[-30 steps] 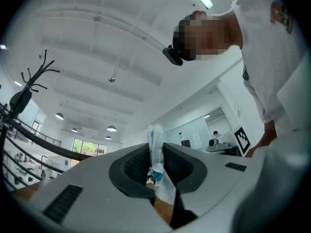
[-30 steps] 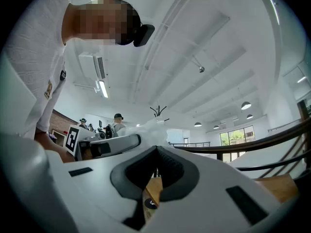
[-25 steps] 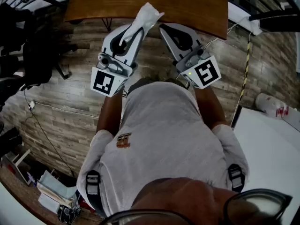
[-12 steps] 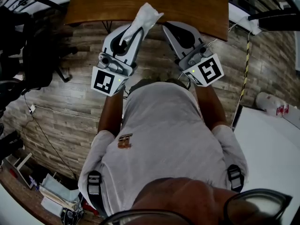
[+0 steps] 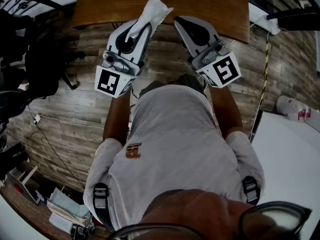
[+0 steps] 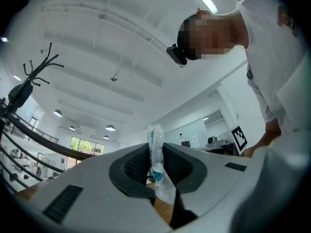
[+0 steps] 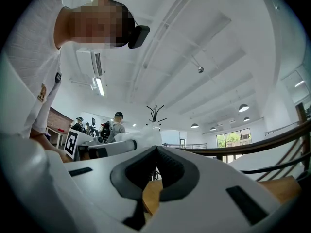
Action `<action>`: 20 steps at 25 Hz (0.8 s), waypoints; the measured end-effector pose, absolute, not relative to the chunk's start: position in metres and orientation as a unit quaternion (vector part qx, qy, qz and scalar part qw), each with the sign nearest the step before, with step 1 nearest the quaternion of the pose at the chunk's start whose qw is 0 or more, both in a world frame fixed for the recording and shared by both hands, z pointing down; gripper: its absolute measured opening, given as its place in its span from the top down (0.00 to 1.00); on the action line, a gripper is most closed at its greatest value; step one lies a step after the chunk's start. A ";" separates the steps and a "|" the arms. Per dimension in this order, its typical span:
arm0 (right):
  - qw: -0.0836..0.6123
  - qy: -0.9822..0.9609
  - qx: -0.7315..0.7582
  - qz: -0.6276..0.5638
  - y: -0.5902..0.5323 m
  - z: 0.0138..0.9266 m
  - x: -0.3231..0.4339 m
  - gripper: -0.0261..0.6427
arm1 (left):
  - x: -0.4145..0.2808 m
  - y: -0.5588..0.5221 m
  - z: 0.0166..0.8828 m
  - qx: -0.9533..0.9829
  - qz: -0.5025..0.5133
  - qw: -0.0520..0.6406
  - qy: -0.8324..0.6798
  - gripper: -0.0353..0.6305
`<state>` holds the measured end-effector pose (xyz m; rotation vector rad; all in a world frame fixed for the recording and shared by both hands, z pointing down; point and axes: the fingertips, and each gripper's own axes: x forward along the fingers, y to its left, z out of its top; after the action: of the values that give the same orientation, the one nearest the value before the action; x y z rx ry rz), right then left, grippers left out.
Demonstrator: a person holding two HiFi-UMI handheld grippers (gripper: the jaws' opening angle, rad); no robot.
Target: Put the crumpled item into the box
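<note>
The crumpled item (image 5: 154, 11) is a white wrapper with some blue print, sticking out past the tips of my left gripper (image 5: 144, 25). In the left gripper view the crumpled item (image 6: 156, 149) is pinched between the dark pads of my left gripper (image 6: 156, 155), which is shut on it and tilted up toward the ceiling. My right gripper (image 5: 178, 20) is held beside it, apart from the item. In the right gripper view my right gripper (image 7: 156, 149) has its tips together with nothing between them. No box shows in any view.
A brown wooden table (image 5: 200, 4) lies just ahead of both grippers, its near edge under their tips. Wood-plank floor (image 5: 75, 109) lies below. A white table (image 5: 290, 154) stands at the right and a dark chair (image 5: 40, 59) at the left.
Both grippers have moved a little forward toward the wooden table, the right one also slightly to the right. The left gripper keeps its hold on the crumpled item.
</note>
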<state>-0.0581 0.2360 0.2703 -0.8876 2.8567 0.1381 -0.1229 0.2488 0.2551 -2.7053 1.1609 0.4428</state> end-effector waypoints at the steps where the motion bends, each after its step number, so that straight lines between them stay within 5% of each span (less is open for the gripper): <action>1: 0.072 0.951 -0.298 0.046 0.235 0.272 -0.060 0.92 | -0.125 0.248 0.256 -0.907 0.149 0.082 0.386 0.83; 20: 0.048 0.950 -0.305 0.050 0.185 0.286 -0.073 0.91 | -0.148 0.200 0.269 -0.905 0.150 0.074 0.391 0.83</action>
<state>-0.0734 0.1855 0.2861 -0.9284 2.8962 0.1532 -0.1480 0.2002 0.2690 -2.7158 1.1745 0.4498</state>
